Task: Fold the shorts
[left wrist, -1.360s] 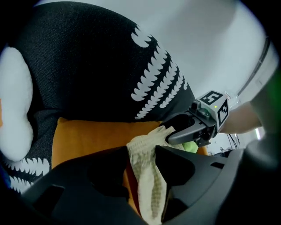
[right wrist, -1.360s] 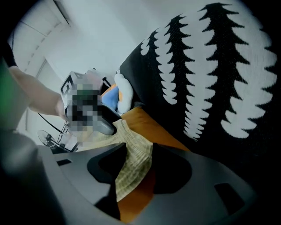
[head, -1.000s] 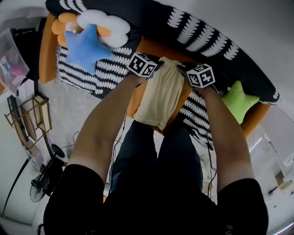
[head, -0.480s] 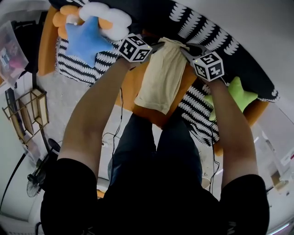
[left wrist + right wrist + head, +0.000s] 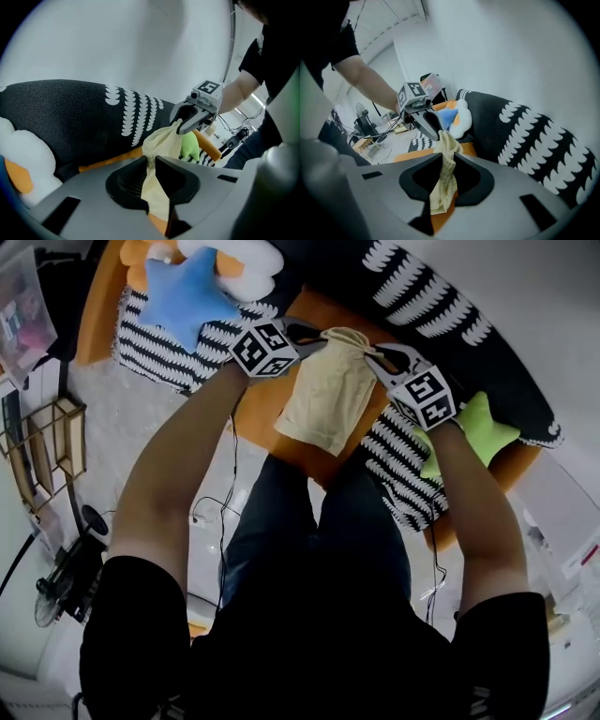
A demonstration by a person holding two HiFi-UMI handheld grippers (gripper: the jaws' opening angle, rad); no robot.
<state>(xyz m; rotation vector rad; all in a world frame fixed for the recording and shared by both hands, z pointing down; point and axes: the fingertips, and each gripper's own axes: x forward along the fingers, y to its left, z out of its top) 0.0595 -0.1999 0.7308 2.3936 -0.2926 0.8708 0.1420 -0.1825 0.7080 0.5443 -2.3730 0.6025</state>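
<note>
The cream shorts (image 5: 333,399) hang bunched over the orange sofa seat (image 5: 258,404), held up by their top edge. My left gripper (image 5: 314,337) is shut on the top left corner; its jaws have just been closing on the cloth between them. My right gripper (image 5: 375,357) is shut on the top right corner. In the left gripper view the cloth (image 5: 164,145) runs from my left gripper (image 5: 150,161) across to the right gripper (image 5: 187,119). In the right gripper view the shorts (image 5: 445,180) droop from my right gripper (image 5: 449,159), with the left gripper (image 5: 426,122) beyond.
A blue star cushion (image 5: 187,292) and a white cloud cushion (image 5: 234,254) lie at the sofa's left. A green star cushion (image 5: 478,432) lies at the right. A black-and-white throw (image 5: 159,334) covers part of the seat. A wooden rack (image 5: 52,442) stands on the floor.
Both grippers have risen with the shorts, and the two top corners have come closer together. The cloth now hangs higher and more bunched above the seat.
</note>
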